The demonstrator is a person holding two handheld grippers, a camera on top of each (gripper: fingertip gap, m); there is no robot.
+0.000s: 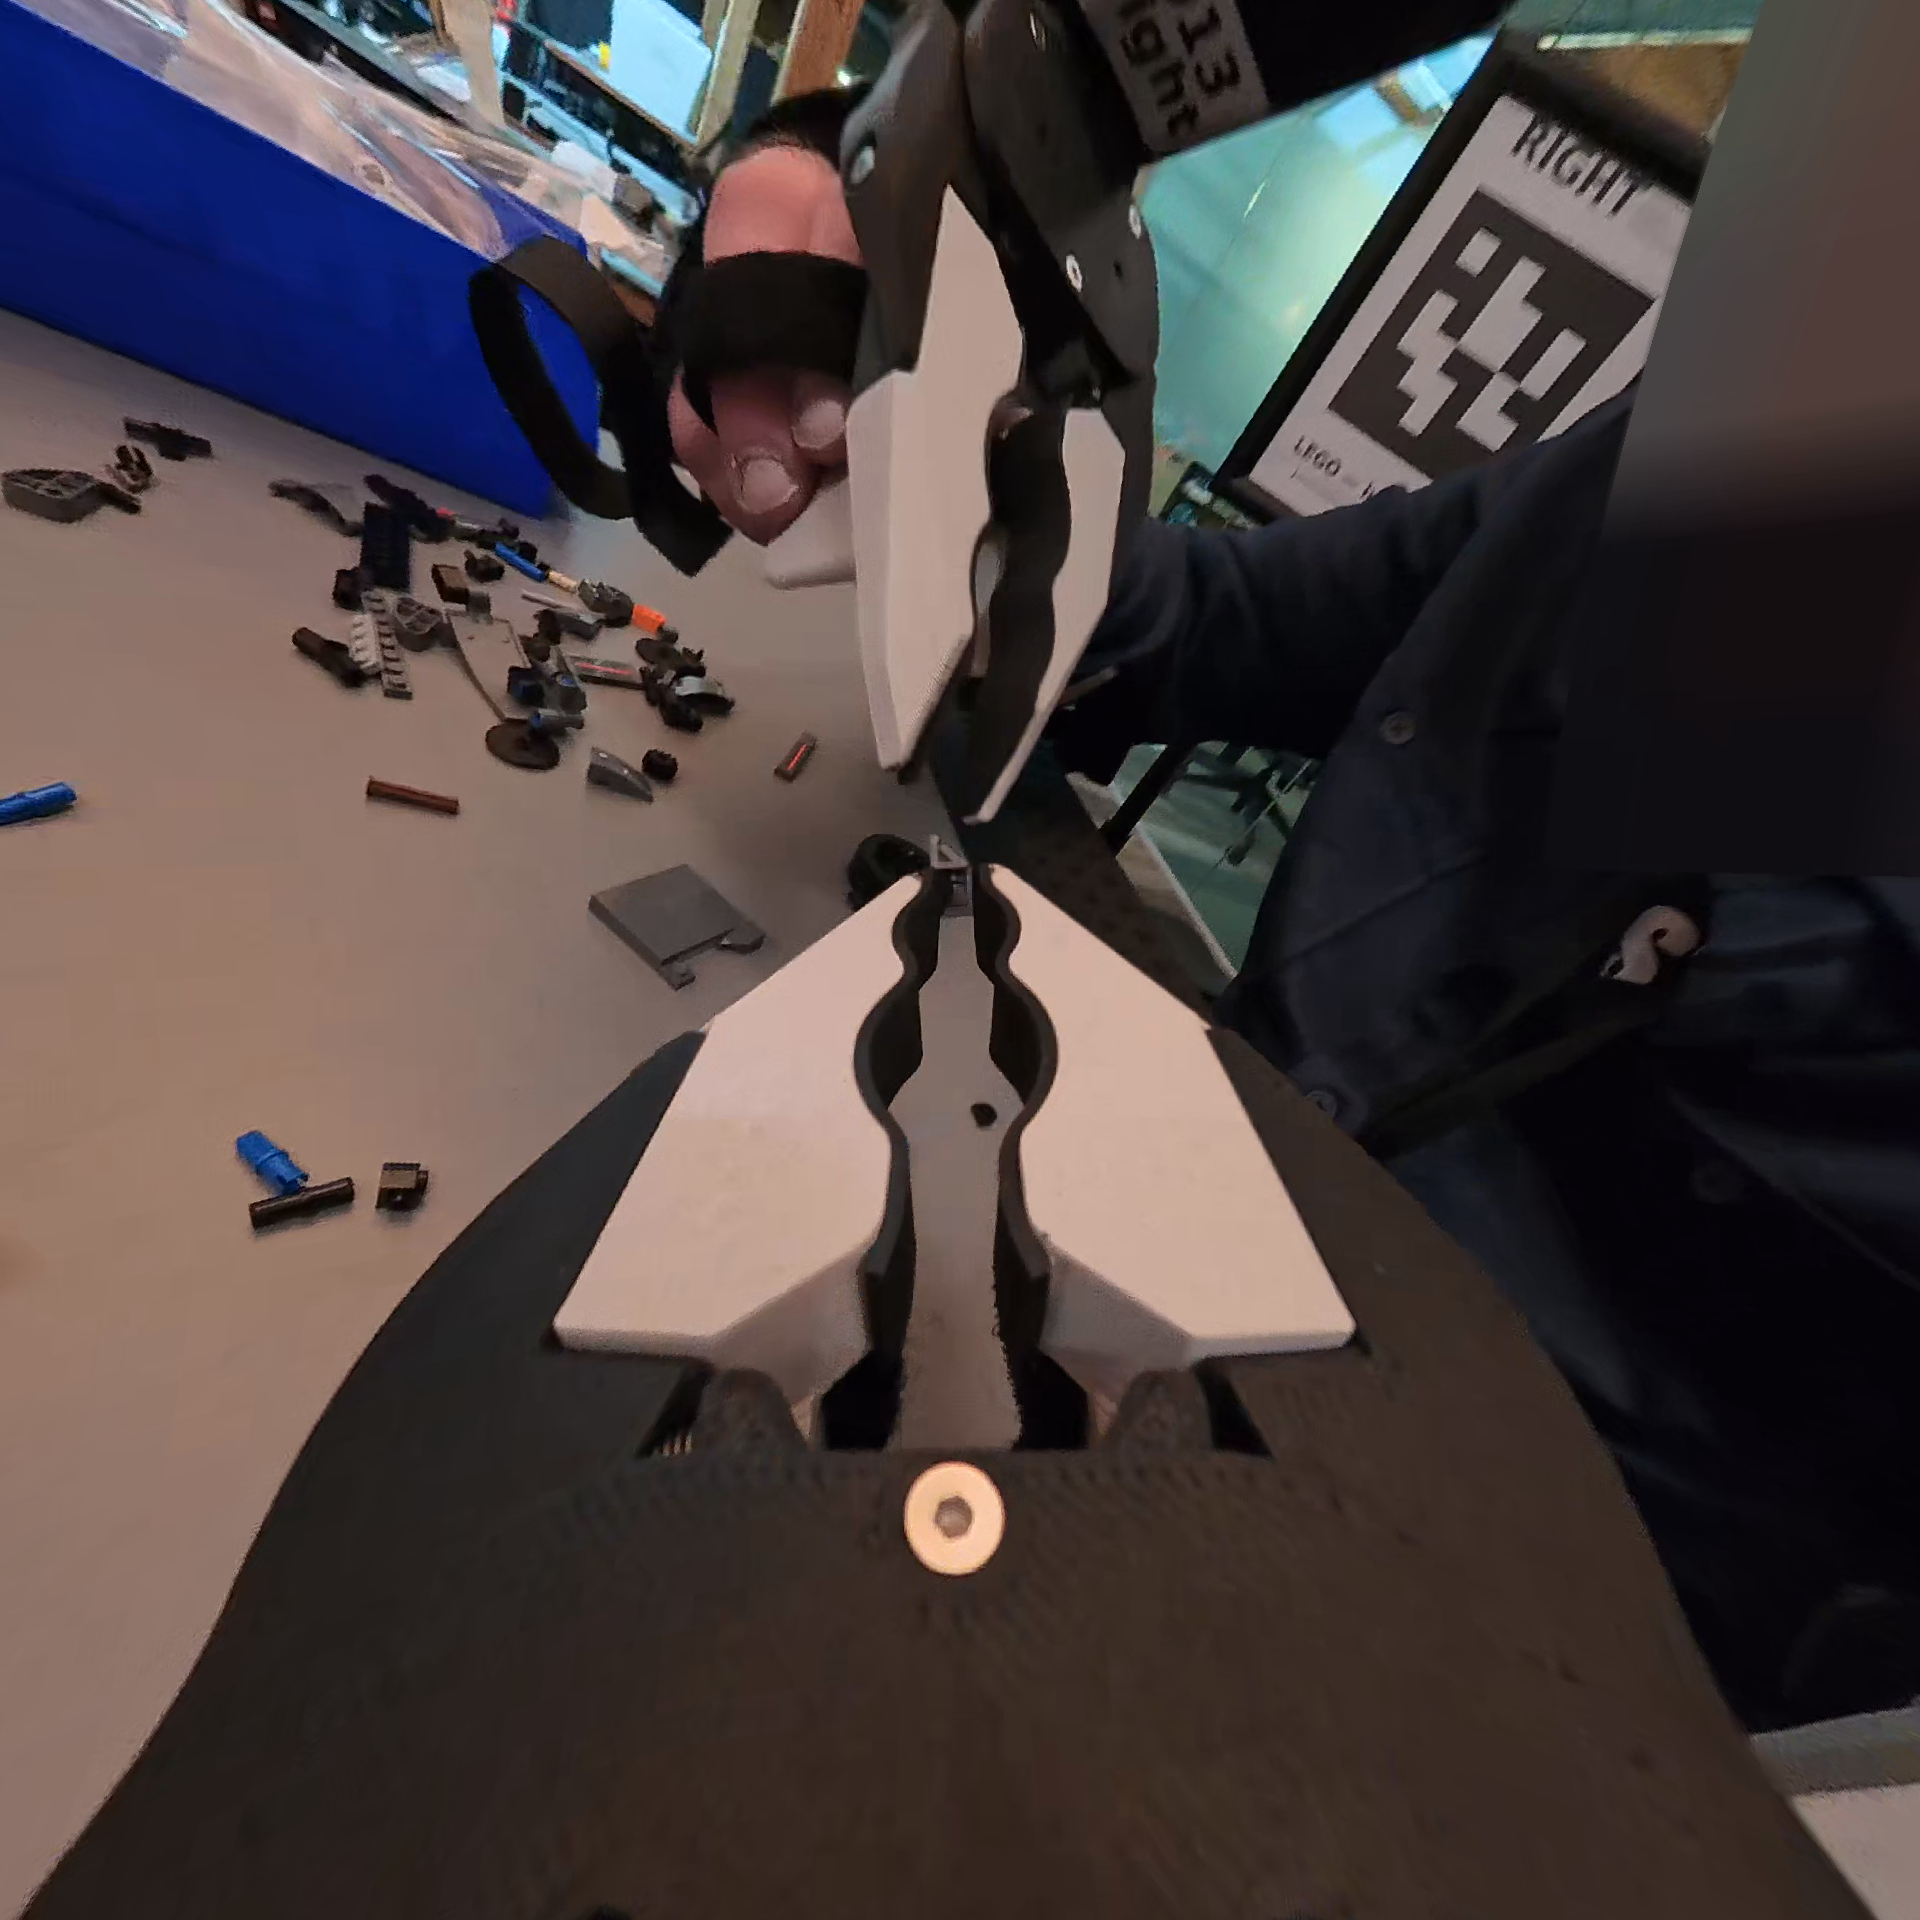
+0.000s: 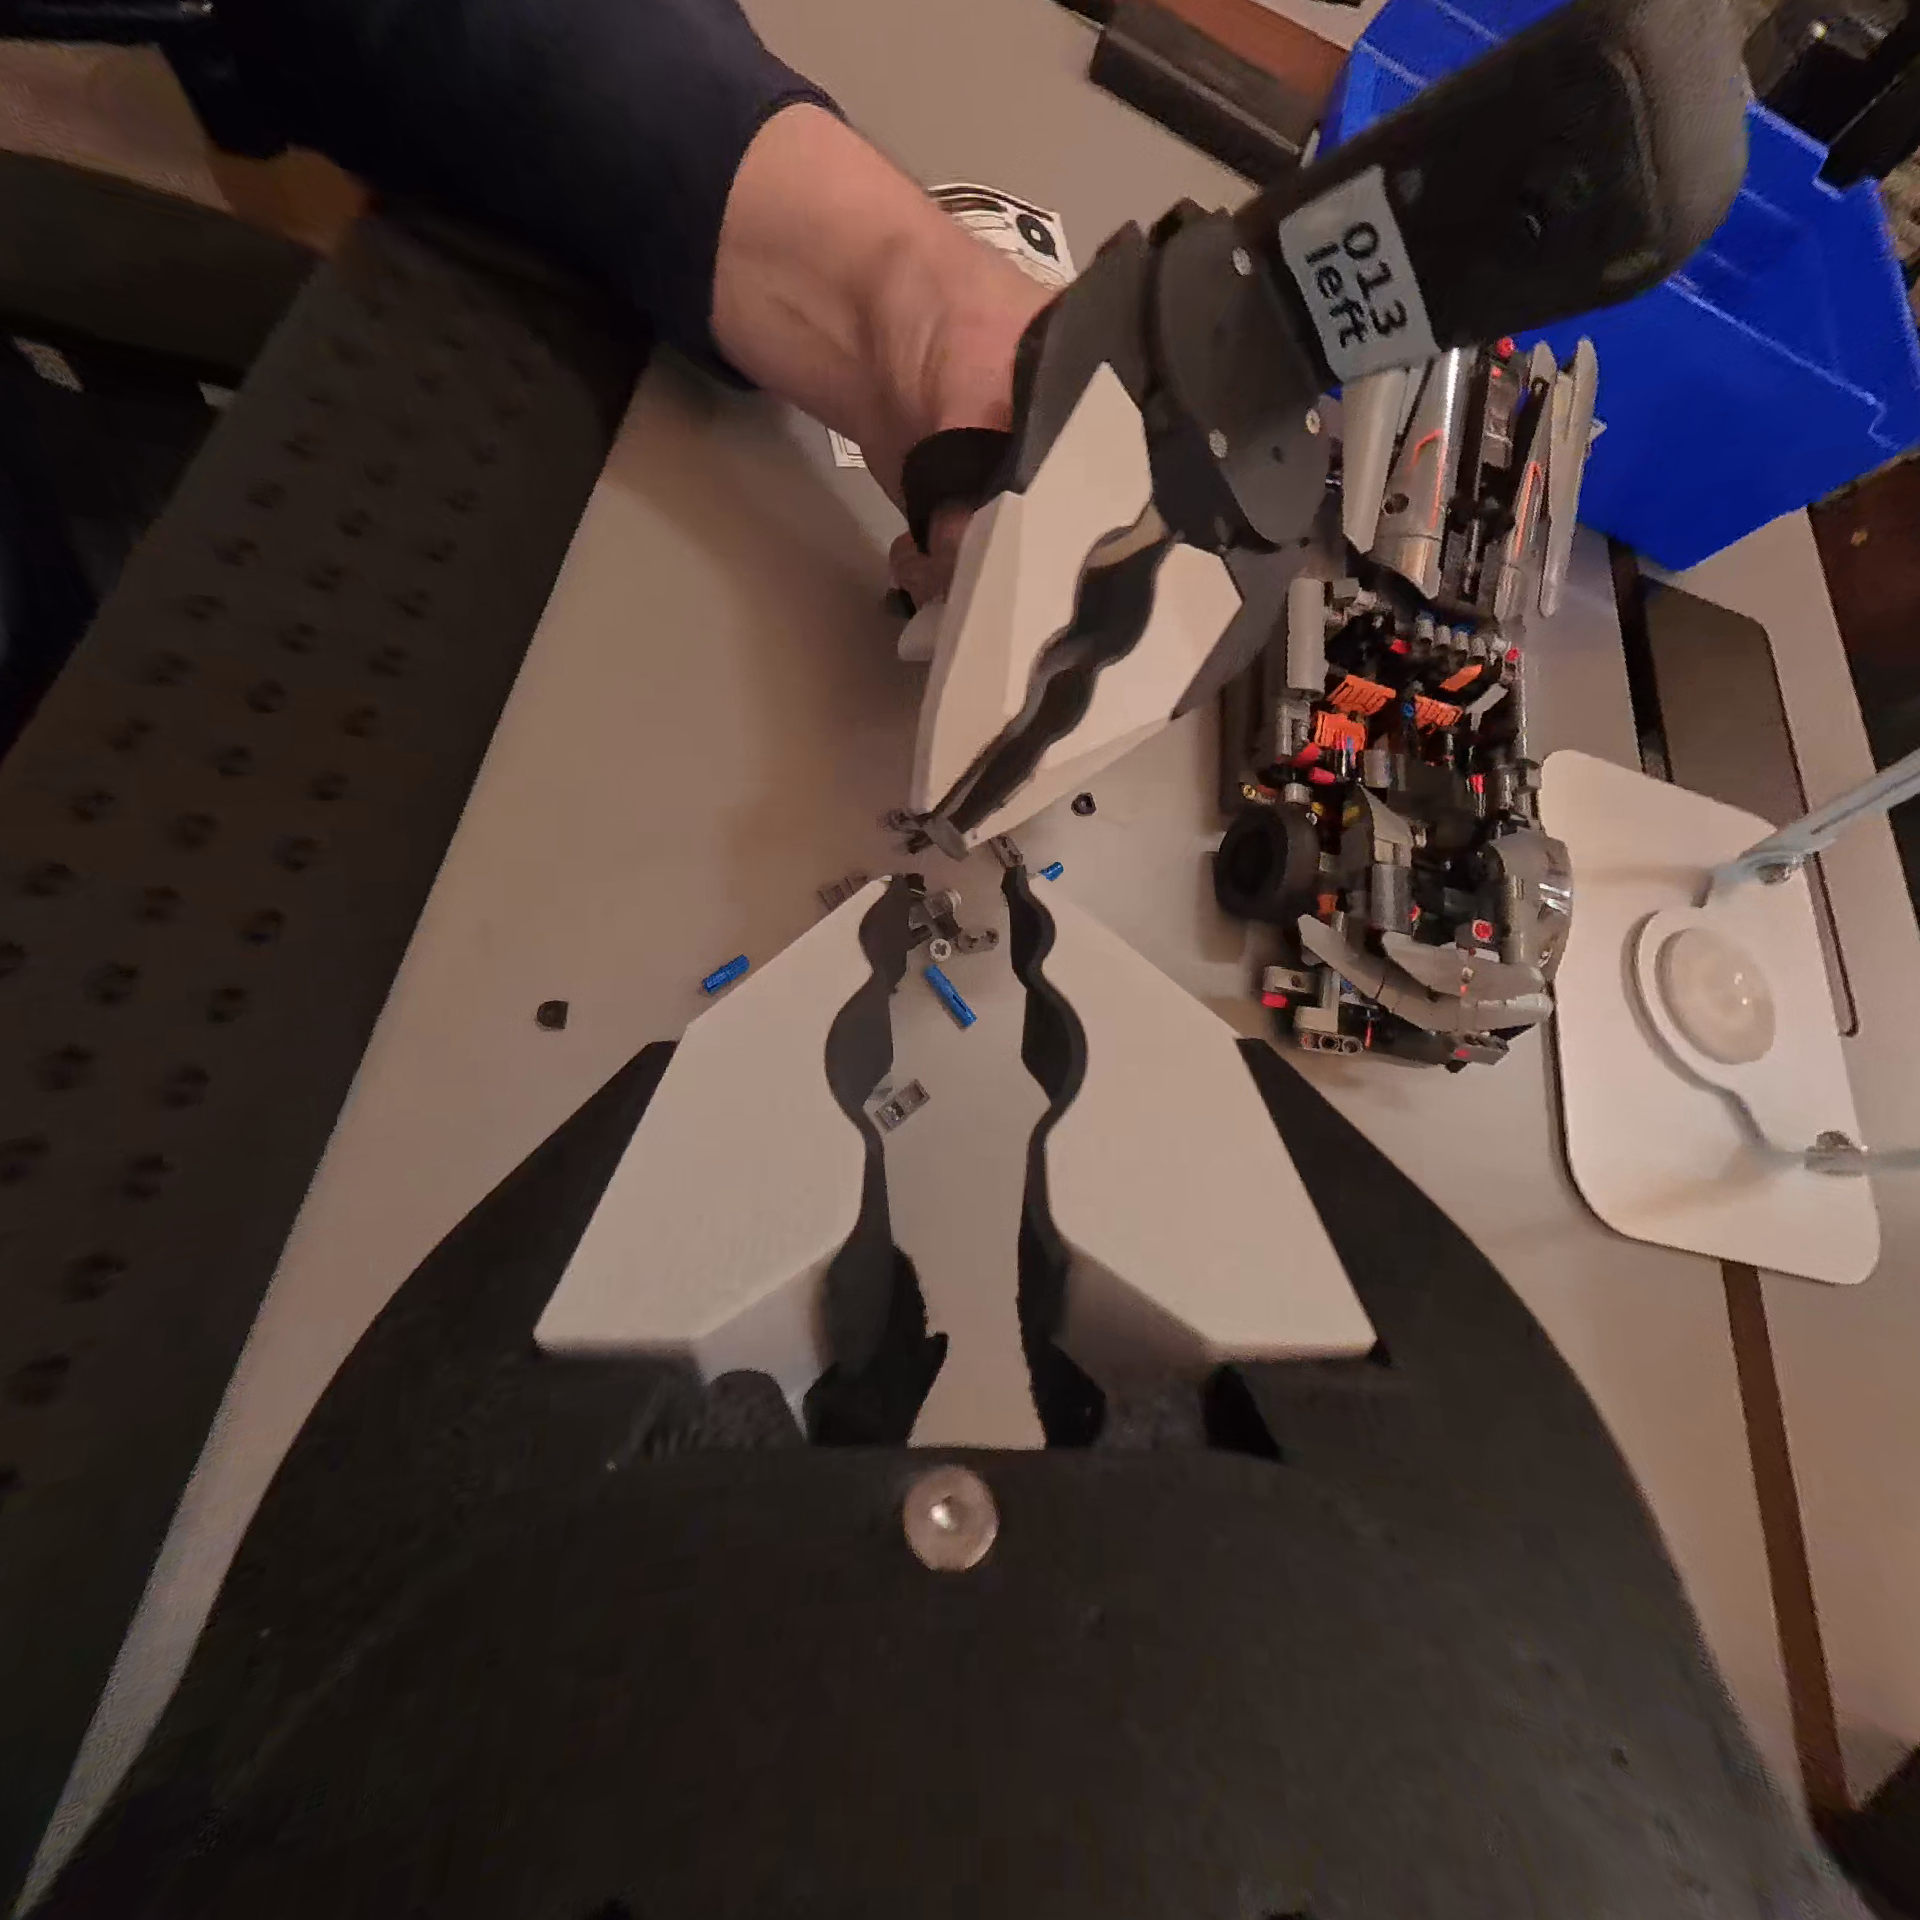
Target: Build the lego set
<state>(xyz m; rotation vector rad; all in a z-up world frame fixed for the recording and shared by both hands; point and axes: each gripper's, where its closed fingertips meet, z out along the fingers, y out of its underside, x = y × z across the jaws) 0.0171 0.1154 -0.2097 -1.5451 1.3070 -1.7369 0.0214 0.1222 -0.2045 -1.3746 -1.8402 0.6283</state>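
Here:
Left gripper (image 1: 954,883): pinched tight on a small grey piece (image 1: 951,868).
Right gripper (image 2: 951,883): a little open, holding nothing, above loose bits.
Lego car (image 2: 1423,779): on the desk (image 2: 675,623), near the blue bin (image 2: 1756,416).

Tiny grey piece (image 1: 951,871) between the jaws, shape indistinct

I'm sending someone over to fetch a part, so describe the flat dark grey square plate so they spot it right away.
Start at the big blue bin on the grey table and come toward the table's near edge, past the scattered heap of small dark pieces. The flat dark grey plate lies alone beyond it. It is the only broad, thin square tile there, with a notched edge.
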